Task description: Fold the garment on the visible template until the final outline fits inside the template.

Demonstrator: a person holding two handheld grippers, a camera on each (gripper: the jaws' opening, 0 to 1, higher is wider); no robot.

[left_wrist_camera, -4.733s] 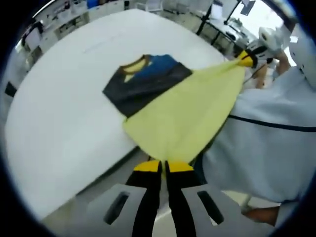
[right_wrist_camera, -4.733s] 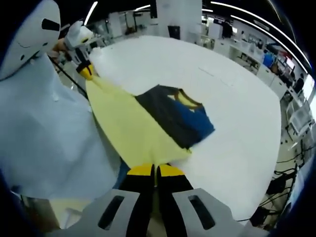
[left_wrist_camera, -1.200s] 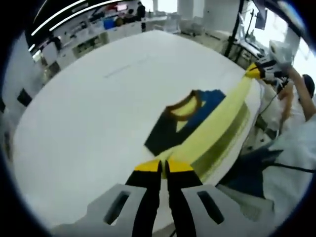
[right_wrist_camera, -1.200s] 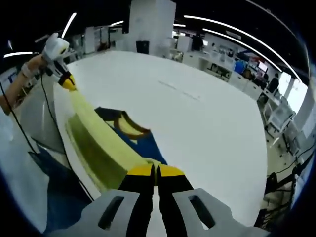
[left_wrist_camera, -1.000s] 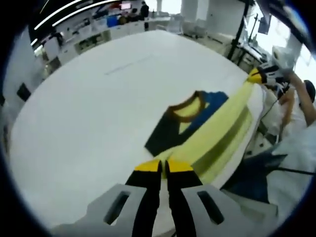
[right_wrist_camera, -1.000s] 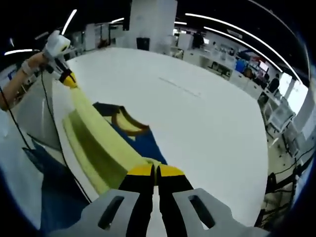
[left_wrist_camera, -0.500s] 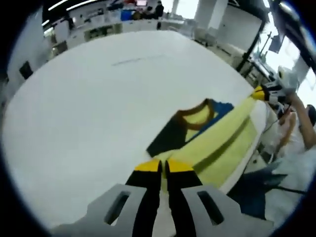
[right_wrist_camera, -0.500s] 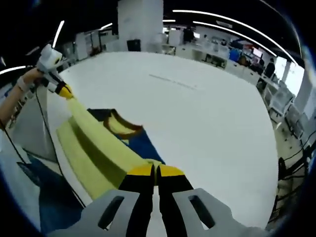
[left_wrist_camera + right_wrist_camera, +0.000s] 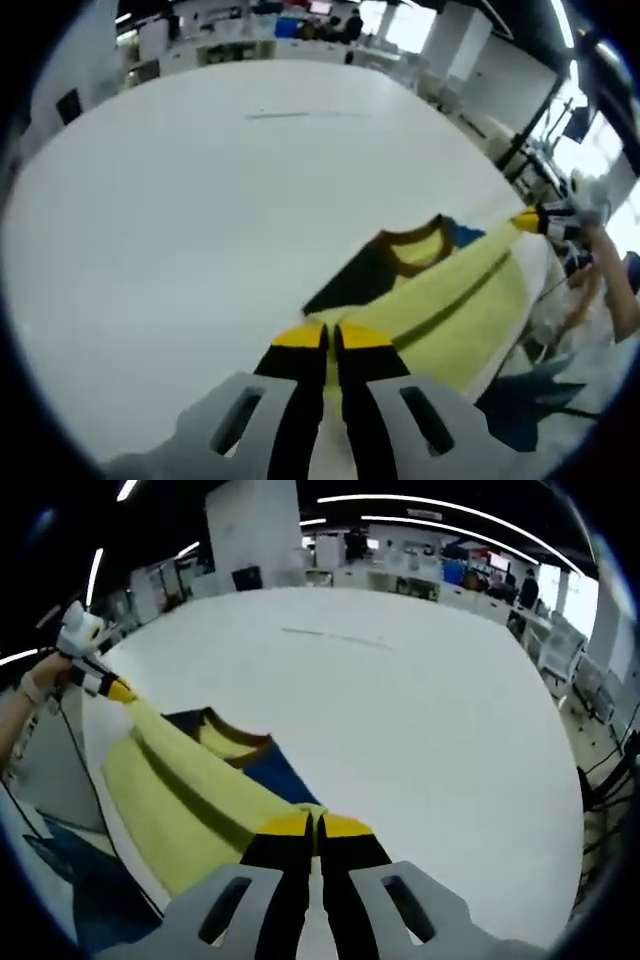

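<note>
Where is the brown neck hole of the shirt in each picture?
Left gripper view: the brown collar is right of the middle, above the yellow fold, on the white table.
Right gripper view: the brown collar is left of the middle, just above the yellow fold.
Shared landmark: the yellow fold stretched between the two grippers.

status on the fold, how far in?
Done: the garment lies on the white table, collar flat. In hand: left gripper and right gripper each pinch a yellow hem corner, the edge taut and raised over the shirt. Left: lay this fold down, then finish folding; no template outline is clearly visible.
</note>
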